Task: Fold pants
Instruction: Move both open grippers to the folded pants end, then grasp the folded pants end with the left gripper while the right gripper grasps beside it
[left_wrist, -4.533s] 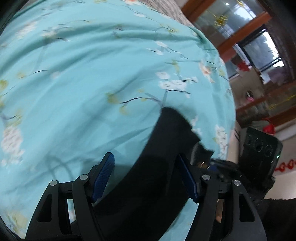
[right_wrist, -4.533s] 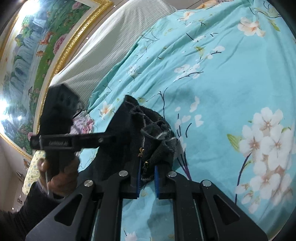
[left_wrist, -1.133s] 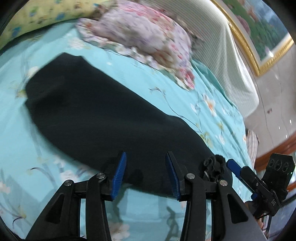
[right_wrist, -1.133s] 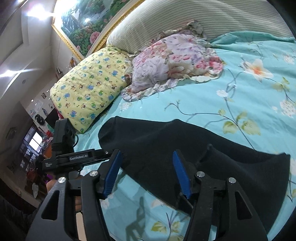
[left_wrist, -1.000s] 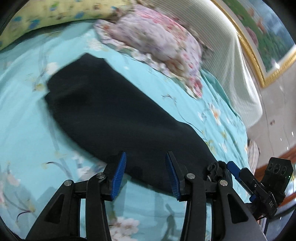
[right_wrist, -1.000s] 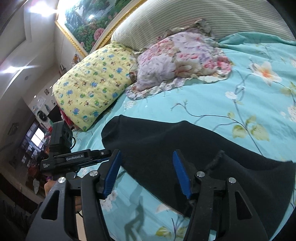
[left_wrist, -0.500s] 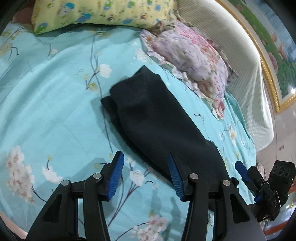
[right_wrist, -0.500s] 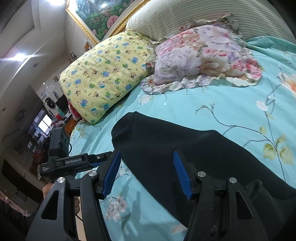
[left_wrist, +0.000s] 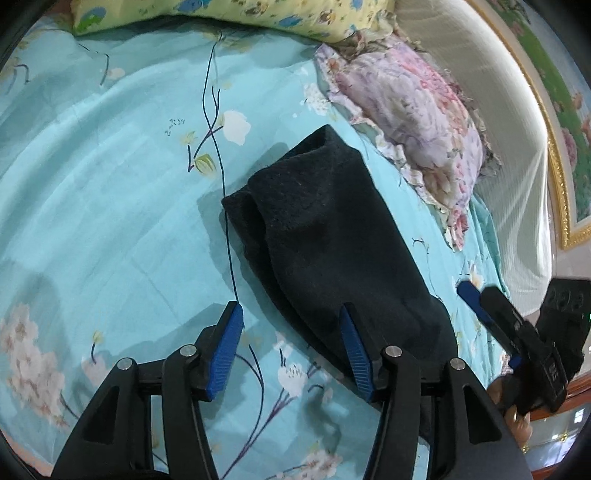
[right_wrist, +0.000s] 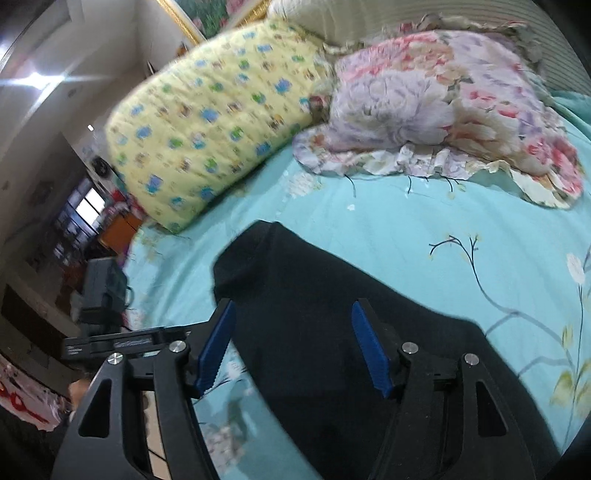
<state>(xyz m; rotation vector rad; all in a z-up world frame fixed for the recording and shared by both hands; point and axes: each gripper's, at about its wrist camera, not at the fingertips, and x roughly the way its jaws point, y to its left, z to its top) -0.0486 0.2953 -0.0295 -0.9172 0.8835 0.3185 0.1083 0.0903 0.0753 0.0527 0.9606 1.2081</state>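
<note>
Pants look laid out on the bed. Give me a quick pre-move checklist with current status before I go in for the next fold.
1. Black fabric pants lie flat on the teal floral bedsheet: ok.
2. Left gripper empty, jaws just opening: ok.
3. Right gripper empty over the pants, jaws just opening: ok.
4. Pants clear of the pink floral pillow and yellow patterned pillow: ok.
5. Far leg ends aligned: not ok, one edge is offset.
6. Waistband flat: cannot tell.
</note>
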